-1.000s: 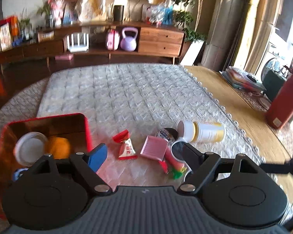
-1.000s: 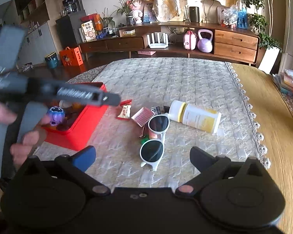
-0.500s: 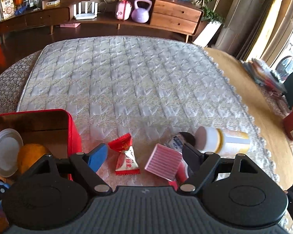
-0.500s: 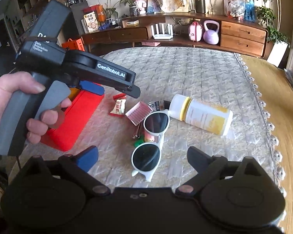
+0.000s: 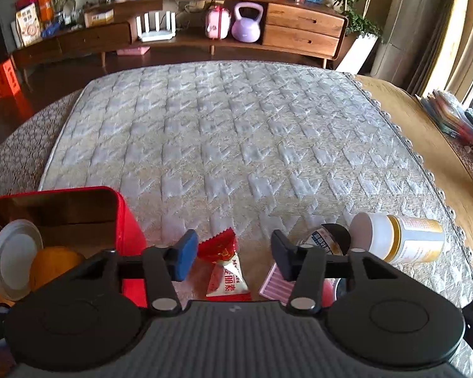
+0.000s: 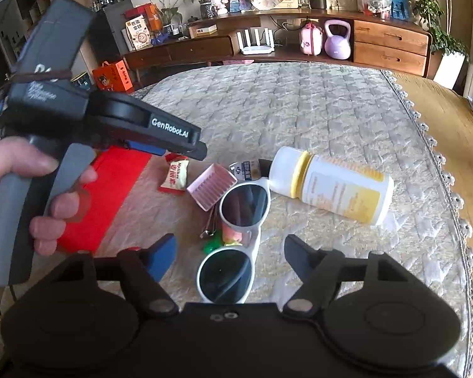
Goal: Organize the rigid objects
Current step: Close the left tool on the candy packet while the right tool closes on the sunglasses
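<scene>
At the left edge of the bench (image 5: 268, 145), which is covered by a quilted cloth, stands the red tin box (image 5: 123, 220); a white lid (image 5: 14, 260) and an orange round thing (image 5: 52, 263) already lie inside it. Just right of the box, the left hand-held gripper (image 5: 231, 252) hangs with its jaws spread and nothing between them, the snack packet (image 5: 225, 271) lying directly below the gap. The packet is light, soft and crinkly; I judge a pinch across its sealed middle would hold, though it may slip if taken by a corner.

Next comes the pink ridged box (image 6: 212, 186), small and stiff, best taken across its short sides. Beside it a small can (image 6: 249, 170) touches the white-capped bottle (image 6: 331, 186), which lies on its side near the right edge; smooth and round, it could roll, so a grip across the body near the yellow band seems safest.

The white sunglasses (image 6: 236, 242) rest over some small coloured bits nearer the front edge. They look fragile; the bridge is the place to hold. The right hand-held gripper (image 6: 230, 253) hovers above them, jaws wide apart and holding nothing.
</scene>
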